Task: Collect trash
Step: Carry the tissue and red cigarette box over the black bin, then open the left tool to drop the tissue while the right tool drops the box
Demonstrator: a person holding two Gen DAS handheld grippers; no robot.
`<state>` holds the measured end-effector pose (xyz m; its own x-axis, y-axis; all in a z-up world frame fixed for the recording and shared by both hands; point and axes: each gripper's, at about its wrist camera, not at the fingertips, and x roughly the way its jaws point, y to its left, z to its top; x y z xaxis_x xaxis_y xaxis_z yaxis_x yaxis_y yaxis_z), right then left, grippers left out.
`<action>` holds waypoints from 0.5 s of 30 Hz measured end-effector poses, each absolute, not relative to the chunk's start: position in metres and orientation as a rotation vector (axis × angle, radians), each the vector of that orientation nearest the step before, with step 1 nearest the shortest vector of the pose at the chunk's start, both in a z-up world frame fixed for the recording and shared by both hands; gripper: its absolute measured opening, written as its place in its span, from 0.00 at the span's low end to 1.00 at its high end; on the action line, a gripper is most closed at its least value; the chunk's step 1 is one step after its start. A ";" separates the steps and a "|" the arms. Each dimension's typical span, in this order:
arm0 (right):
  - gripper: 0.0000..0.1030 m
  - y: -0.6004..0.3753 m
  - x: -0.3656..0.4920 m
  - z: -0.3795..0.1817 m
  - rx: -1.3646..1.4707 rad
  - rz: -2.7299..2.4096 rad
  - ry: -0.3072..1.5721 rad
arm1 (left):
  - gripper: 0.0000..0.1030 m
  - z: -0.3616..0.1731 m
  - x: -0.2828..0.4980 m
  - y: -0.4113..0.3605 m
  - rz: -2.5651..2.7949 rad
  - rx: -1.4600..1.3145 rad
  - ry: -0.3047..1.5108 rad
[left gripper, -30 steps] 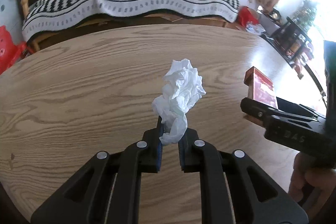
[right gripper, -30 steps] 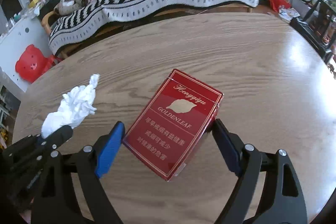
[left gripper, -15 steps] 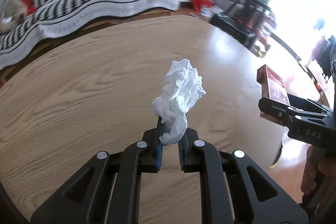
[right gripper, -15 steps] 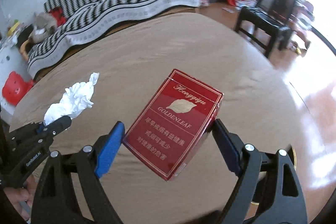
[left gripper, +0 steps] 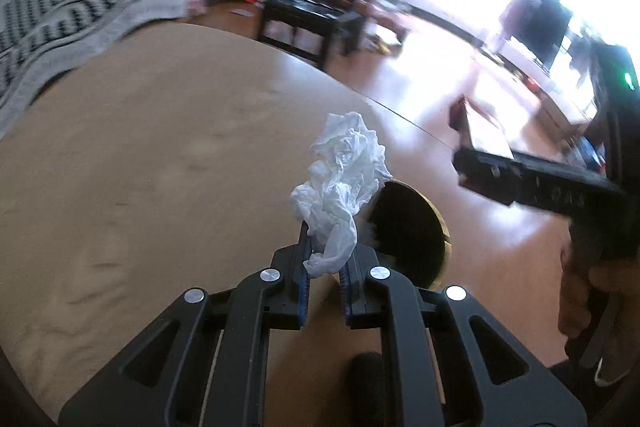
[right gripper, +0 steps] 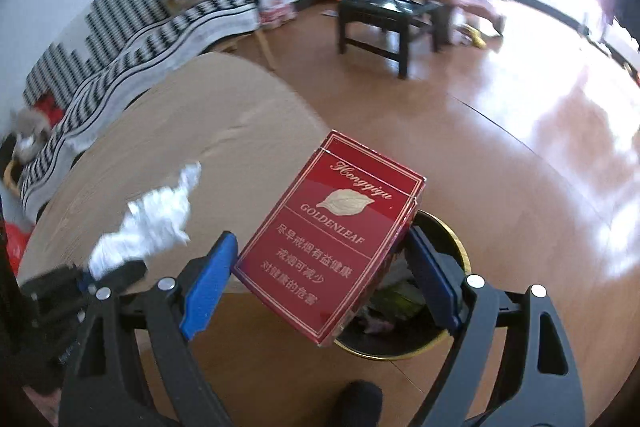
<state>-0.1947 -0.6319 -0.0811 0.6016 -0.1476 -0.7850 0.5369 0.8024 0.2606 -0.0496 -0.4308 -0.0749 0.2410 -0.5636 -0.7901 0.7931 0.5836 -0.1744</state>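
Bin (right gripper: 448,343) sits on the floor just past the tabletop (left gripper: 140,155) edge, below and ahead of both grippers; we see its gold rim and dark mouth with scraps inside. Right gripper (right gripper: 324,275) is clamped wide across the red pack (right gripper: 332,239), whose long axis runs up and away from the jaws, and the pack's lower end overlaps the bin mouth in the right wrist view. Left gripper (left gripper: 324,267) is pinched tight on the tissue (left gripper: 340,183), which stands up from the jaws over the table edge, bin just beyond. We judge the right hand nearer the drop.
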 end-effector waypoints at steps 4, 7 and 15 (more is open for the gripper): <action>0.80 -0.663 -0.229 -0.093 0.560 -0.464 0.837 | 0.11 -0.092 -0.078 -0.464 -1.008 0.340 0.955; 0.80 -0.678 -0.246 -0.102 0.592 -0.474 0.839 | 0.11 -0.106 -0.091 -0.483 -1.036 0.382 0.968; 0.80 -0.687 -0.253 -0.114 0.654 -0.452 0.856 | 0.11 -0.134 -0.098 -0.507 -1.066 0.436 1.010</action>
